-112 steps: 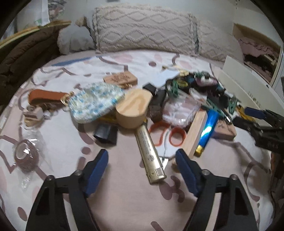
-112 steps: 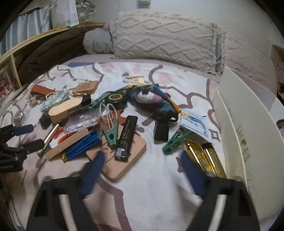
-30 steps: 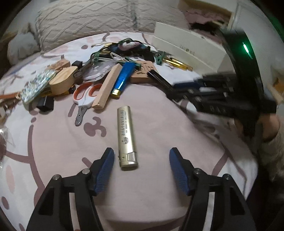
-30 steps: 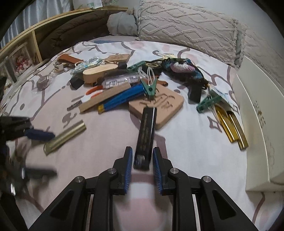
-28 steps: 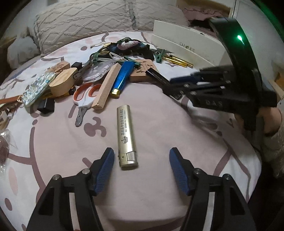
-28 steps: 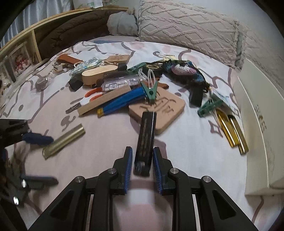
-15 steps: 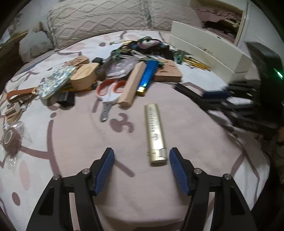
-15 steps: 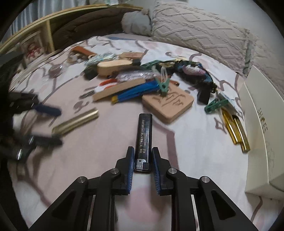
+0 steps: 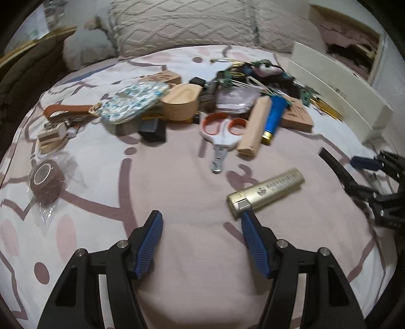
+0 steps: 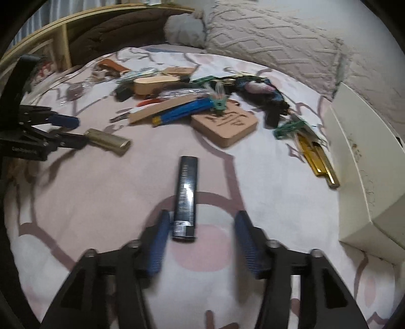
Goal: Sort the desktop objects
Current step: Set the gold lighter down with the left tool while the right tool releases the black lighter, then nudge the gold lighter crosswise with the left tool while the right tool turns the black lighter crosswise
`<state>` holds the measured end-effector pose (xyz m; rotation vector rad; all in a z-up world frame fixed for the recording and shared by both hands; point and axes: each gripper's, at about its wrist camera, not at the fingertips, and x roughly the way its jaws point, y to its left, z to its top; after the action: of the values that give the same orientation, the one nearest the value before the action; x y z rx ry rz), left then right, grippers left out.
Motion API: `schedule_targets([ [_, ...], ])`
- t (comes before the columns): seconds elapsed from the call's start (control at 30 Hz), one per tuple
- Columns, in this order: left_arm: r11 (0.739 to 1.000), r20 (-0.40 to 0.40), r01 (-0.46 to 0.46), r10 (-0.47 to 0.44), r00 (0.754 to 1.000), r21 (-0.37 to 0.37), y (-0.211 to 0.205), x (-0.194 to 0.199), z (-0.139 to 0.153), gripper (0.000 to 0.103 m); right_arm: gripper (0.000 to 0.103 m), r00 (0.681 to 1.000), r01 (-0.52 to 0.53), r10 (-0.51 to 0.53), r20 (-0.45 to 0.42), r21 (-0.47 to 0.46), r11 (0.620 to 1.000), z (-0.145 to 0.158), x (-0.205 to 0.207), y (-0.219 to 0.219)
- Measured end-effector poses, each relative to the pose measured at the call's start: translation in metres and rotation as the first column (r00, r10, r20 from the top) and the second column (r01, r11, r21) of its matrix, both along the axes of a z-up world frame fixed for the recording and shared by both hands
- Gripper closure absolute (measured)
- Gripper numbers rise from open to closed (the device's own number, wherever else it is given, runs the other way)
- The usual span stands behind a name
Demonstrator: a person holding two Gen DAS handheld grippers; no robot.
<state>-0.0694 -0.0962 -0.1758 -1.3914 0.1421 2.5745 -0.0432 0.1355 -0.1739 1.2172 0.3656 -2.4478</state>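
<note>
While hidden from the left wrist, black lighter (image 10: 186,197) shows.

Lighter (image 9: 265,193) lies before the scissors (image 9: 221,134) — box (image 9: 339,88) right, tape roll (image 9: 46,183), seemingly, left.

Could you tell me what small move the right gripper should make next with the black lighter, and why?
Probably draw the right gripper straight back. Its jaws are opening, and the black lighter lies flat on the bedsheet between them, apart from the gold lighter and the pile, so it looks delivered.

Bedroom: pillows (image 9: 182,22), patterned bedsheet (image 9: 177,177)
</note>
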Motion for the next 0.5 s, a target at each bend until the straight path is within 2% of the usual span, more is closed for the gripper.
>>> schedule_targets([
  [0.13, 1.000, -0.004, -0.011, 0.011, 1.000, -0.004, 0.000, -0.002, -0.001, 0.038, 0.046, 1.000, 0.021, -0.021, 0.004, 0.003, 1.000, 0.000, -0.006, 0.007],
  [0.2, 1.000, -0.005, -0.009, 0.009, 1.000, -0.008, 0.001, -0.003, -0.002, 0.033, 0.045, 1.000, 0.030, -0.030, 0.008, 0.011, 0.999, 0.000, -0.008, 0.010],
  [0.23, 1.000, -0.004, -0.002, 0.002, 1.000, -0.008, 0.003, -0.003, -0.003, 0.030, 0.042, 0.999, 0.036, -0.036, 0.009, 0.016, 0.999, 0.000, -0.010, 0.012],
  [0.3, 1.000, -0.004, 0.011, -0.011, 1.000, -0.017, 0.006, -0.002, -0.004, 0.022, 0.024, 0.998, 0.059, -0.059, 0.004, 0.037, 0.998, 0.000, -0.014, 0.016],
  [0.4, 0.999, -0.003, 0.025, -0.025, 1.000, -0.034, 0.012, -0.001, -0.006, 0.016, 0.022, 0.997, 0.076, -0.077, 0.019, 0.031, 0.997, -0.003, -0.020, 0.023],
  [0.5, 0.999, 0.003, 0.034, -0.034, 0.999, -0.021, 0.014, -0.001, -0.006, 0.015, 0.022, 0.997, 0.078, -0.079, 0.019, 0.041, 0.996, -0.003, -0.025, 0.026],
])
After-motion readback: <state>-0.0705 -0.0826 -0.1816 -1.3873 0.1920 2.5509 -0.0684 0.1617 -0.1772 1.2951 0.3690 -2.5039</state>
